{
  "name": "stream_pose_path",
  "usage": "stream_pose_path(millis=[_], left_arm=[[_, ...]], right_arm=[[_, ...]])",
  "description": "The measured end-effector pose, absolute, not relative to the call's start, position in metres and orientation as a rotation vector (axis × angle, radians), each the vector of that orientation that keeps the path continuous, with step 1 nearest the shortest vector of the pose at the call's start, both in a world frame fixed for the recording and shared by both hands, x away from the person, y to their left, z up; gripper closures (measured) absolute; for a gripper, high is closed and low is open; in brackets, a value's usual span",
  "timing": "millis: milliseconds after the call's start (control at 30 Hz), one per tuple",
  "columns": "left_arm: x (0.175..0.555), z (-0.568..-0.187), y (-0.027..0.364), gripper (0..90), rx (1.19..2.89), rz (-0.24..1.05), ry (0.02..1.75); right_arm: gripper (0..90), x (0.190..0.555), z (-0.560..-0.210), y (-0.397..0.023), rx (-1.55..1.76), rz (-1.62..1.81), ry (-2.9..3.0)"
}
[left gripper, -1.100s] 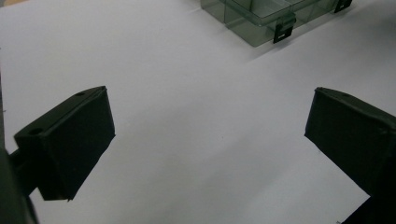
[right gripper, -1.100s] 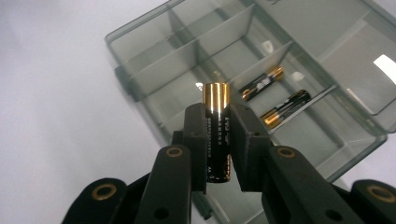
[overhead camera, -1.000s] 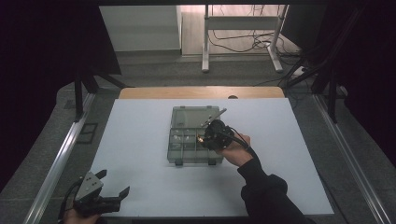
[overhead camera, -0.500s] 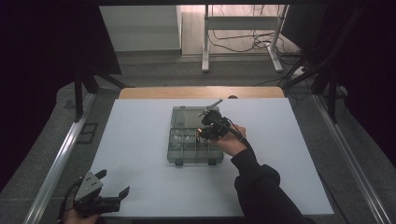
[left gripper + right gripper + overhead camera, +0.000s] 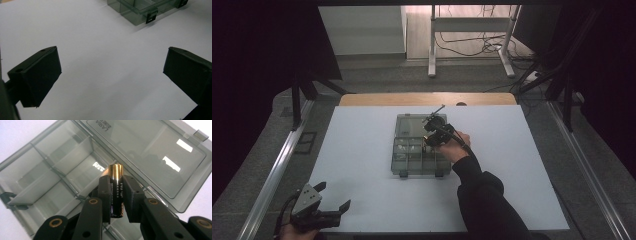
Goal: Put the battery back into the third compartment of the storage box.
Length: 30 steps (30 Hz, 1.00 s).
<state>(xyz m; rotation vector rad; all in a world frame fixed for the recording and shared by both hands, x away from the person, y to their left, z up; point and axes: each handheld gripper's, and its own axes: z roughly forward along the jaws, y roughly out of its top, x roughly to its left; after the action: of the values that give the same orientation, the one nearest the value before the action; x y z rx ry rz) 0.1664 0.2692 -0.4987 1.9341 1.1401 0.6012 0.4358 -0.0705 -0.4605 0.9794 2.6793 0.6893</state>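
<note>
A smoky clear compartment box lies open in the middle of the white table, its lid folded back on the far side. My right gripper hovers over the box's right half, shut on a black and gold battery that stands between its jaws with the gold end outward. In the right gripper view, empty compartments and the lid lie under the battery. My left gripper rests at the table's near left corner, open with nothing between its jaws.
The box's front corner with a black latch shows at the top of the left gripper view. White table surface spreads around the box. A wooden strip runs along the far edge, metal rails flank the table.
My right gripper has carried the battery from the box's near right part toward the far side, over the hinge area. The left gripper has stayed put.
</note>
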Motion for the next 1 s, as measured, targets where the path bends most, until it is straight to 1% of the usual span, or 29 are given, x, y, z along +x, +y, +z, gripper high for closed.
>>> stream_pose_path(millis=[200, 300, 400, 567, 767, 1000], left_arm=[[0.166, -0.499, 0.269, 1.8, 1.934, 0.601, 1.137], [0.166, -0.499, 0.269, 1.8, 1.934, 0.601, 1.136], [0.166, -0.499, 0.269, 1.8, 1.934, 0.6, 1.137], [0.166, -0.499, 0.269, 1.8, 1.938, 0.602, 1.135], [0.166, -0.499, 0.269, 1.8, 1.939, 0.602, 1.135], [0.166, -0.499, 0.268, 1.8, 1.943, 0.605, 1.134]], right_arm=[[76.1, 0.439, -0.471, -0.064, 1.008, 0.646, 2.681], [73.5, 0.438, -0.475, -0.062, 1.018, 0.65, 2.67], [62.2, 0.438, -0.473, -0.063, 1.008, 0.679, 2.658], [49.4, 0.434, -0.468, -0.064, 0.968, 0.704, 2.644], [36.2, 0.428, -0.463, -0.068, 0.901, 0.75, 2.691], [23.7, 0.419, -0.457, -0.08, 0.855, 0.795, 2.711]])
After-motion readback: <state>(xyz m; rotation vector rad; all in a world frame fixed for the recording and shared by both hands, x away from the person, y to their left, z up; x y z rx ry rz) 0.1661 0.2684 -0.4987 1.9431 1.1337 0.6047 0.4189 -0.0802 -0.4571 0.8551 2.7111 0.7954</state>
